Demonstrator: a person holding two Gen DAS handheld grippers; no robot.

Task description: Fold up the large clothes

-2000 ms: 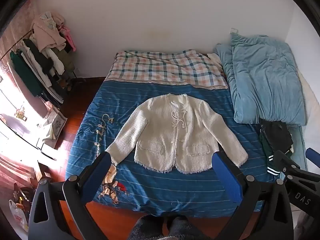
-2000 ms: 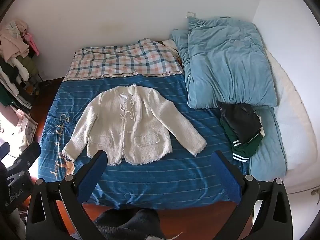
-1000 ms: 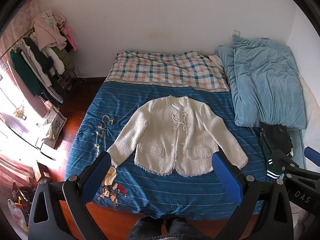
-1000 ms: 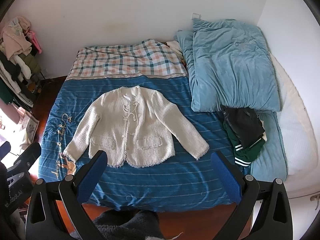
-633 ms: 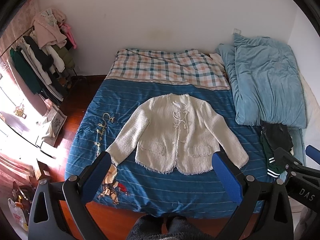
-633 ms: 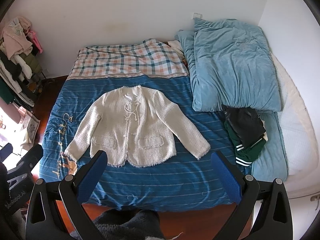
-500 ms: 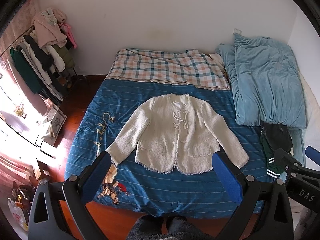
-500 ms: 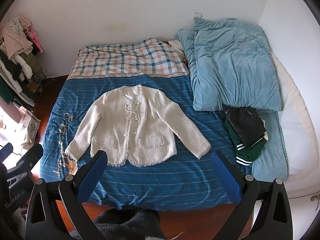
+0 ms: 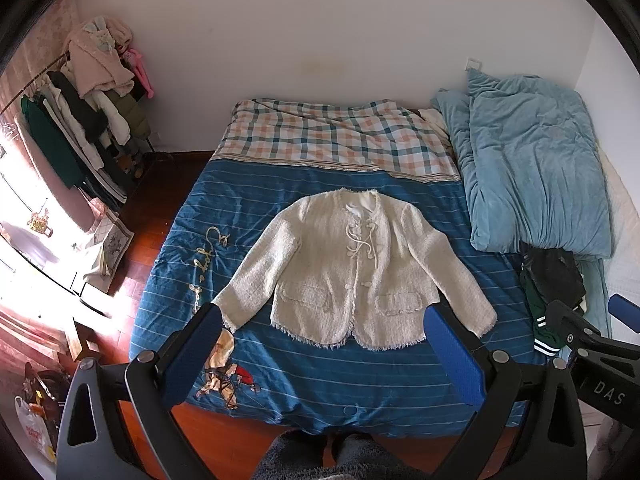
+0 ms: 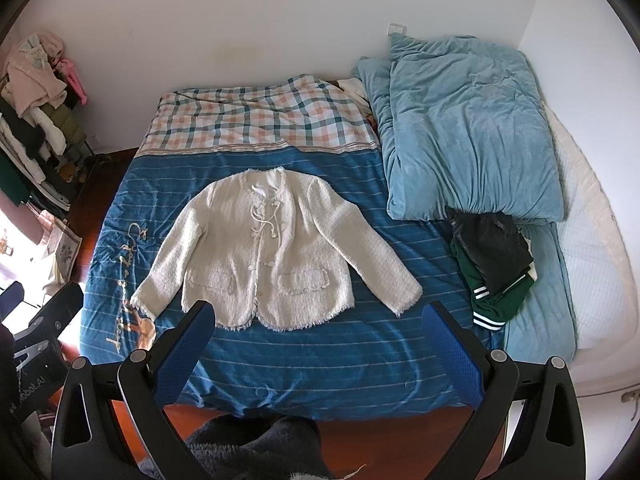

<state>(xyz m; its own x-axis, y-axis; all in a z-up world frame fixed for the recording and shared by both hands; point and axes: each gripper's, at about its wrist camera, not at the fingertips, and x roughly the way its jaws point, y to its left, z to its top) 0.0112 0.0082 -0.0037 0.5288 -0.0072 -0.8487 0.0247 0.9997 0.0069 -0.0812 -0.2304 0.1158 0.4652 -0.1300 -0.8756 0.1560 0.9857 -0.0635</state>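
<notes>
A cream jacket (image 9: pixel 352 268) lies spread flat, front up, on the bed (image 9: pixel 280 380). Both the left gripper (image 9: pixel 324 352) and the right gripper (image 10: pixel 320 352) hang above the bed's near edge, jaws wide apart, seemingly touching nothing.

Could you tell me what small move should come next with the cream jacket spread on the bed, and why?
Probably lower both toward a sleeve cuff. The jacket lies flat and face up on the blue bedspread, sleeves spread, unfolded. The left hand-held gripper and right hand-held gripper are open, empty and short of it.
</notes>
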